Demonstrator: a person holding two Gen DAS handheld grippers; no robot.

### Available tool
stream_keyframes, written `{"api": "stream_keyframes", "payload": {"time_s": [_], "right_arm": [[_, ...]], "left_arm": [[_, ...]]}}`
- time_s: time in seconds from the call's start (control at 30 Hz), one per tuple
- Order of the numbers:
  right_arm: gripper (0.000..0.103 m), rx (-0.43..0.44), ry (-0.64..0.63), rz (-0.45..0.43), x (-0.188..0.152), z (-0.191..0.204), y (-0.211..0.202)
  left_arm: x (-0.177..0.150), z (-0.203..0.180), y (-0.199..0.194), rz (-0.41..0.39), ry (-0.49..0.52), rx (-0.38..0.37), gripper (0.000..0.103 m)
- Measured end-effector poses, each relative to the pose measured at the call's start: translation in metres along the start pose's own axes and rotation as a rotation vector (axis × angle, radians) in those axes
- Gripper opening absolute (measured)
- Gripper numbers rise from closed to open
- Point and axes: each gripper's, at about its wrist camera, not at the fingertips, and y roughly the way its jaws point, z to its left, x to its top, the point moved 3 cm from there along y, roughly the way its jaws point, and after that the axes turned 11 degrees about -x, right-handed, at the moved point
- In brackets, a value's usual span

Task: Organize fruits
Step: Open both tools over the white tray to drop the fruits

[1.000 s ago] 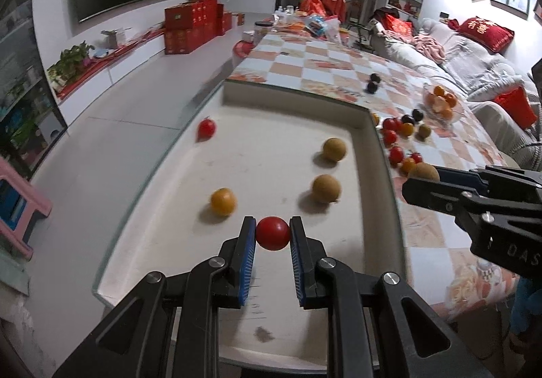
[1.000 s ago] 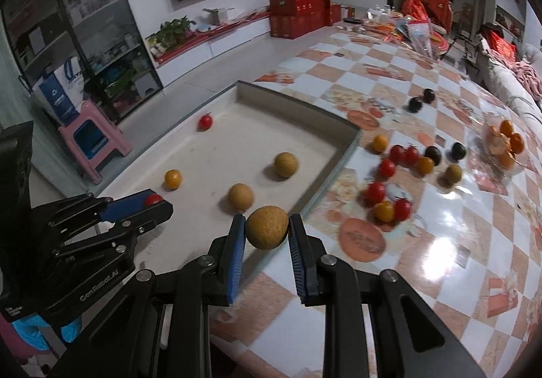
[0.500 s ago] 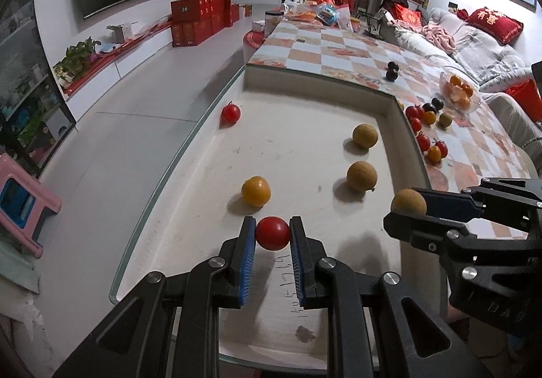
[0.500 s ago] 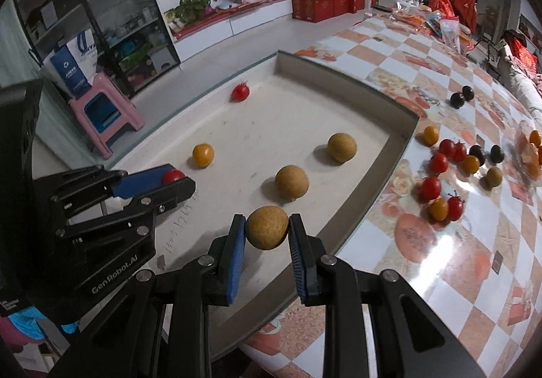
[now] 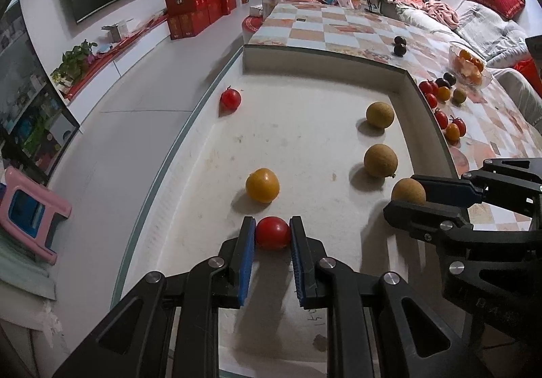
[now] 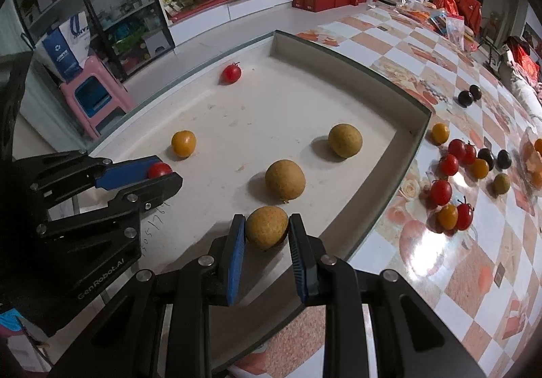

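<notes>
My left gripper (image 5: 272, 231) is shut on a red tomato (image 5: 272, 236), low over the white tray (image 5: 305, 147), just behind an orange tomato (image 5: 262, 185). My right gripper (image 6: 267, 229) is shut on a brown longan (image 6: 267, 227), low over the tray's near right part, in line with two more longans (image 6: 285, 179) (image 6: 345, 140). Another red tomato (image 6: 232, 73) lies at the tray's far left. The left gripper with its tomato also shows in the right wrist view (image 6: 159, 171); the right gripper with its longan shows in the left wrist view (image 5: 408, 191).
Several cherry tomatoes and dark fruits (image 6: 460, 167) lie on the checkered tabletop right of the tray. A glass bowl of orange fruit (image 5: 469, 64) stands farther right. A pink stool (image 6: 95, 96) stands on the floor to the left. The tray has a raised wall (image 6: 352, 62).
Both grippers have moved forward and down over the tray with their fruits. The right gripper has come from the tray's rim to a spot inside it.
</notes>
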Motion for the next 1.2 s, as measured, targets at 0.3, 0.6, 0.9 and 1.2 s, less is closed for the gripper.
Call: {"api": "stream_keyframes", "payload": {"time_s": [0.3, 0.6, 0.9, 1.2], "right_arm": [[0.055, -0.009, 0.017, -0.025, 0.003, -0.003, -0.005], [0.082, 0.005, 0.069, -0.087, 0.014, -0.018, -0.026], [0.087, -0.044, 0.131, -0.088, 0.002, -0.053, -0.034], [0.088, -0.110, 0.264, -0.051, -0.032, -0.121, -0.033]], "left_arm": [[0.002, 0.008, -0.002, -0.026, -0.012, 0.068, 0.074], [0.007, 0.008, -0.003, -0.021, -0.030, 0.060, 0.076], [0.009, -0.012, -0.009, -0.016, -0.021, 0.044, 0.076], [0.019, -0.069, -0.013, -0.025, 0.057, -0.023, 0.076]]}}
